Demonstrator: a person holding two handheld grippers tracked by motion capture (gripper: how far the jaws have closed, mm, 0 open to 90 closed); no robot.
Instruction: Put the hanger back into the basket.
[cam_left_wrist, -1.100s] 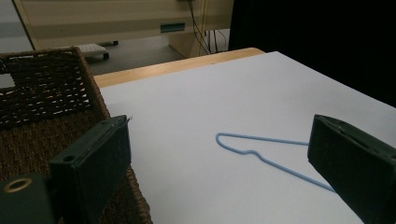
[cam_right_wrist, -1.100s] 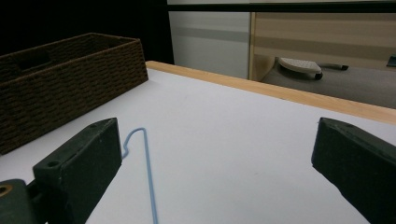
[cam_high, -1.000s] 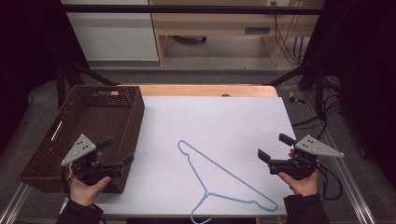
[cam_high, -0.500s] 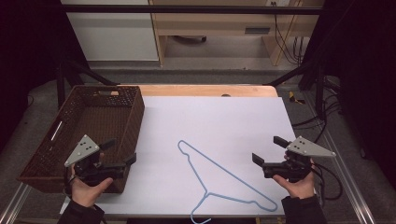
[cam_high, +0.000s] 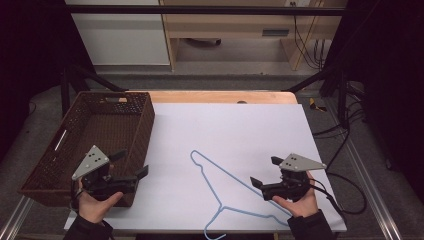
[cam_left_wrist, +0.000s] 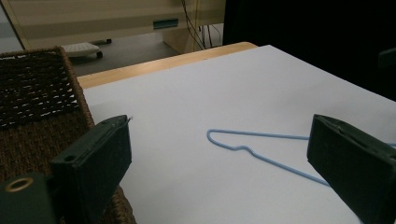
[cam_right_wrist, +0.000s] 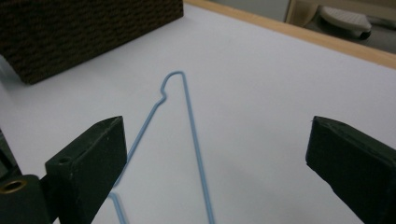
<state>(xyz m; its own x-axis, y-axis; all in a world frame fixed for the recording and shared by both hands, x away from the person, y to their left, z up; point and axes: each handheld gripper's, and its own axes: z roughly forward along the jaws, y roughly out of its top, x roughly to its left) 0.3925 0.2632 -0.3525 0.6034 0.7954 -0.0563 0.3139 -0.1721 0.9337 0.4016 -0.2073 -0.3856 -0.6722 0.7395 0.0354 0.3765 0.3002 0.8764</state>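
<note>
A light-blue wire hanger (cam_high: 226, 181) lies flat on the white table top, its hook toward the near edge. My right gripper (cam_high: 265, 171) stands open just right of the hanger's long bar, held by a hand, with nothing between its jaws. In the right gripper view the hanger (cam_right_wrist: 191, 121) runs between the open jaws of that gripper (cam_right_wrist: 217, 126). My left gripper (cam_high: 131, 163) is open beside the near right corner of the wicker basket (cam_high: 144, 125). In the left gripper view the hanger (cam_left_wrist: 261, 156) lies ahead of the open gripper (cam_left_wrist: 219, 128).
The dark brown wicker basket (cam_left_wrist: 42, 107) stands at the table's left side; its wall (cam_right_wrist: 88, 32) also shows in the right gripper view. The white sheet (cam_high: 240, 125) covers most of the table, with a wooden strip (cam_high: 220, 96) along the far edge. A cable (cam_high: 345, 190) trails off the right edge.
My right gripper has moved left, close to the hanger's bar. The left gripper has shifted slightly right beside the basket. The hanger has not moved.
</note>
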